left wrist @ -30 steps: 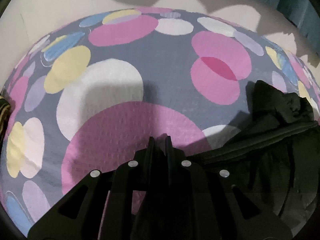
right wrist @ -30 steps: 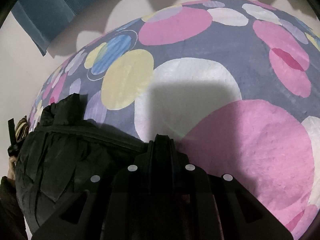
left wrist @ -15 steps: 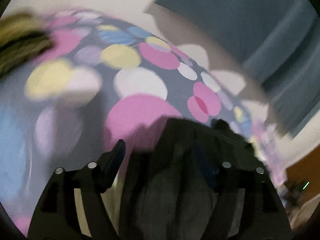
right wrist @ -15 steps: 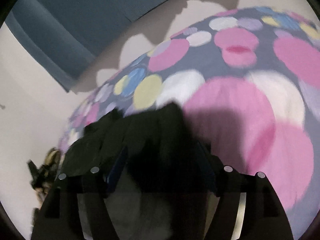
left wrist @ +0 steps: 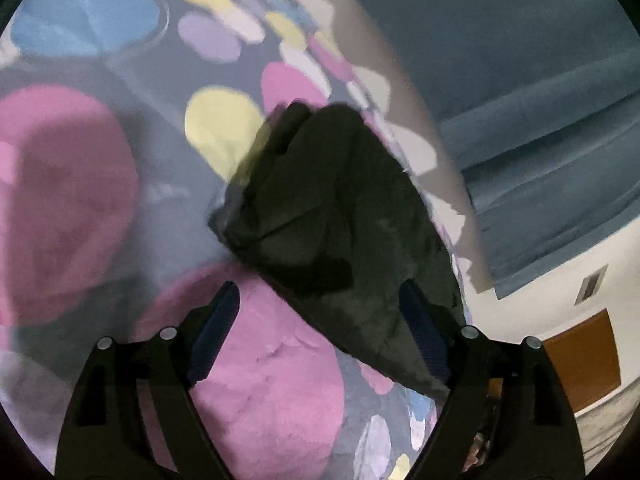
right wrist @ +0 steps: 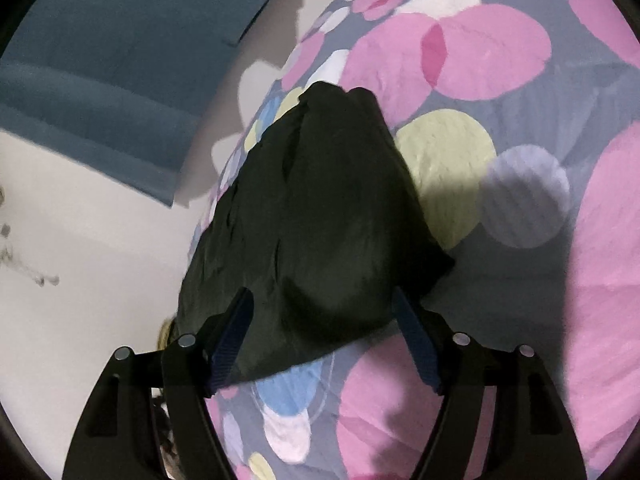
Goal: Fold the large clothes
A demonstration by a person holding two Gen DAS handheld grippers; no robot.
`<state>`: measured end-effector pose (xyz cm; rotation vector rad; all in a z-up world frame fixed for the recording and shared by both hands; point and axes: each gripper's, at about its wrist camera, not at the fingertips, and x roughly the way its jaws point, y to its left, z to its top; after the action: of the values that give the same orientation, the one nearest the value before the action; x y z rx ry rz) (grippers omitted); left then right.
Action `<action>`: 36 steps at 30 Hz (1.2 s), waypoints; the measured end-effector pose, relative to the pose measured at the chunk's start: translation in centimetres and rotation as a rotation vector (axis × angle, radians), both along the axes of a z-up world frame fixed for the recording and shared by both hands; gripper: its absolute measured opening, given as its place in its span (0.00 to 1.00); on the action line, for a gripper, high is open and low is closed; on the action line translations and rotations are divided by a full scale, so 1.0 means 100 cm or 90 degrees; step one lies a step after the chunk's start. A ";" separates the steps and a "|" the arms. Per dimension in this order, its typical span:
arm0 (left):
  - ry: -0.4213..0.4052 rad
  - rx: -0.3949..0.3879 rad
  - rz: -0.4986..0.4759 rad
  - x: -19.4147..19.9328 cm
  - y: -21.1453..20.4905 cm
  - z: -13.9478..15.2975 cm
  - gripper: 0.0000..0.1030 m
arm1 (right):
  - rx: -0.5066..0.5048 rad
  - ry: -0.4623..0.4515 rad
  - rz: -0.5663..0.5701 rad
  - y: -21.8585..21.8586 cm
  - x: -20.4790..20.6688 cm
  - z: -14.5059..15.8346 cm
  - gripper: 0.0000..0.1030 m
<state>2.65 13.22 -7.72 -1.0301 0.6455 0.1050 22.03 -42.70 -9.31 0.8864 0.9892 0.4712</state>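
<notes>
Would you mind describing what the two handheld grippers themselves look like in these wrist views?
Both look alike. The left gripper and right gripper each have two matte black angular arms with cut-out slots and round silver rivets or screw heads at the pivots. Each finger carries a dark blue ribbed pad on its inner face. No cables, markings, hands or sleeves are visible.

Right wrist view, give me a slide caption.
Open right gripper over folded black garment on polka-dot bedspread.

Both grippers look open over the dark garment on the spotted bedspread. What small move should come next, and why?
Probably draw both back. The left gripper and right gripper have just been opening; nothing is pinched. The dark garment lies bundled on the bedspread, apparently folded.
</notes>
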 end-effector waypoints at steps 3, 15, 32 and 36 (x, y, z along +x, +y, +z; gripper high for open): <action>-0.011 0.022 0.005 0.012 0.001 -0.001 0.79 | 0.022 0.008 -0.022 0.001 0.004 -0.009 0.74; -0.010 0.070 0.002 0.026 -0.003 -0.003 0.79 | 0.014 0.009 -0.065 0.012 -0.030 -0.012 0.74; -0.004 0.073 -0.024 0.052 -0.002 -0.008 0.25 | -0.068 -0.060 -0.076 0.030 0.015 -0.015 0.23; -0.001 0.078 -0.020 0.046 -0.006 -0.004 0.22 | -0.069 -0.070 -0.072 0.029 0.010 -0.008 0.20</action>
<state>7.24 12.57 -8.09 -0.9012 0.6451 0.1150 23.04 -39.84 -10.12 0.8056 0.8510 0.3635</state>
